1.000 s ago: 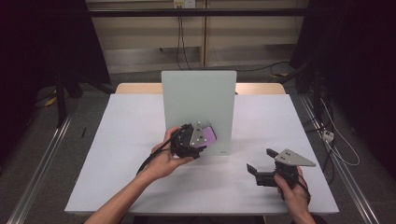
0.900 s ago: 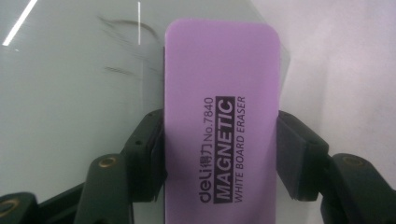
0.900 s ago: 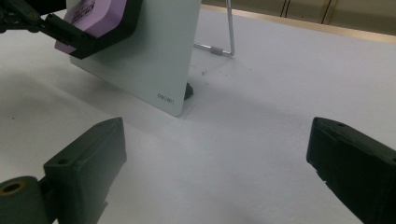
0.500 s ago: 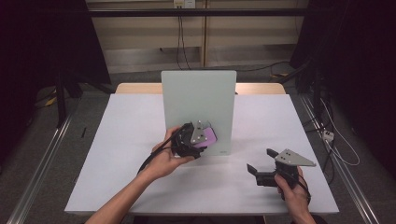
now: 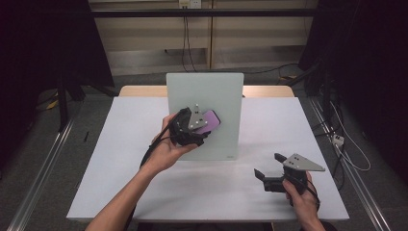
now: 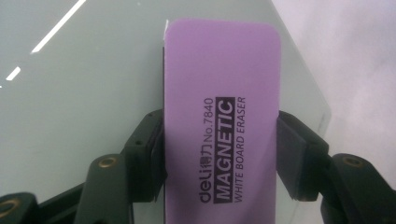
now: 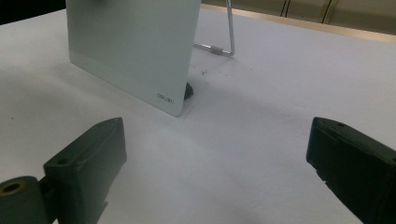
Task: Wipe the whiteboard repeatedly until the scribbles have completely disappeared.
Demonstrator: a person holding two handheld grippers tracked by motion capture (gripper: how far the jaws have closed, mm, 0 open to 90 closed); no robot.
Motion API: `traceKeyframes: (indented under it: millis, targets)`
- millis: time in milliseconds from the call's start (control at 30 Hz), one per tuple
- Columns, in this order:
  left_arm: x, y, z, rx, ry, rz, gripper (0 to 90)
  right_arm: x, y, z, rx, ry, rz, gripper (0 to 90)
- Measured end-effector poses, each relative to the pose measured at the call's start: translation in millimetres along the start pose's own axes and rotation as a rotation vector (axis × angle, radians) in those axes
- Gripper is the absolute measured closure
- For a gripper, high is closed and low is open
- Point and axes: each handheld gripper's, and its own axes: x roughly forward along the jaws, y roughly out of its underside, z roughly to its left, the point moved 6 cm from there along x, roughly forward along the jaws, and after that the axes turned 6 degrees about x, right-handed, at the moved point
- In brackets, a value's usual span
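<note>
One white table (image 5: 120, 159) carries everything, and near its far edge, about midway along it, a pale glass whiteboard (image 5: 211, 91) stands upright on a wire stand (image 7: 224, 46), its lower corner resting on the tabletop in the right gripper view. Against the board's front face, at mid-height and toward its left side, is the purple eraser (image 5: 210, 122), a rounded slab printed "MAGNETIC WHITE BOARD ERASER". The left gripper (image 5: 202, 131) is clamped on it: in the left gripper view the two black jaws press the eraser's long sides at its lower half, and the upper half stands out beyond them, flat along the glass. The person's left hand (image 5: 166, 149) holds that gripper up off the table. Near the table's near right corner, well apart from the board, the right gripper (image 5: 267, 169) sits low in the right hand (image 5: 300, 195), its jaws wide apart with bare tabletop between them.
</note>
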Motion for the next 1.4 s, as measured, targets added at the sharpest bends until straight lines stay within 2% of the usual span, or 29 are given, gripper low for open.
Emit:
traceKeyframes:
  millis: [100,300,367,467,667,767,867,1033,1133,1233,1400]
  targets:
    - [6.7,0.8,-9.0,0.015,0.009,0.009,41.0,0.1,-0.1,1.0,-0.002,-0.002,0.0,4.9]
    - [17.3,3.7,-24.2,0.043,0.045,0.036,41.0,0.0,0.0,0.5,0.0,-0.001,0.001,4.9]
    - [23.4,5.5,-32.9,0.059,0.065,0.053,41.0,0.0,-0.1,0.4,-0.001,-0.001,0.0,4.9]
    - [29.5,6.7,-41.2,0.063,0.085,0.062,41.0,-0.2,-0.1,0.5,-0.001,-0.001,0.0,4.9]
    - [40.7,10.0,-57.1,0.108,0.119,0.105,41.0,-0.2,-0.1,0.5,-0.001,-0.001,0.0,4.9]
    - [45.9,12.2,-64.4,0.101,0.143,0.105,41.0,-0.4,-0.1,0.0,-0.005,-0.001,-0.001,4.9]
    - [50.2,14.9,-71.4,0.114,0.153,0.118,41.0,-0.5,-0.1,0.0,-0.005,-0.001,-0.002,4.9]
    - [48.3,15.5,-67.6,0.093,0.167,0.112,41.0,-1.2,0.0,0.3,-0.004,-0.004,-0.001,4.9]
    - [42.9,16.0,-61.5,0.091,0.151,0.111,40.9,-1.6,0.1,0.0,-0.003,-0.003,-0.001,4.9]
    - [35.6,17.0,-52.5,0.068,0.134,0.09,40.9,-2.1,0.2,-0.3,-0.001,-0.001,0.001,4.9]
    - [18.8,21.5,-34.8,0.042,0.08,0.069,40.9,-1.8,0.2,0.0,-0.003,-0.001,0.0,4.9]
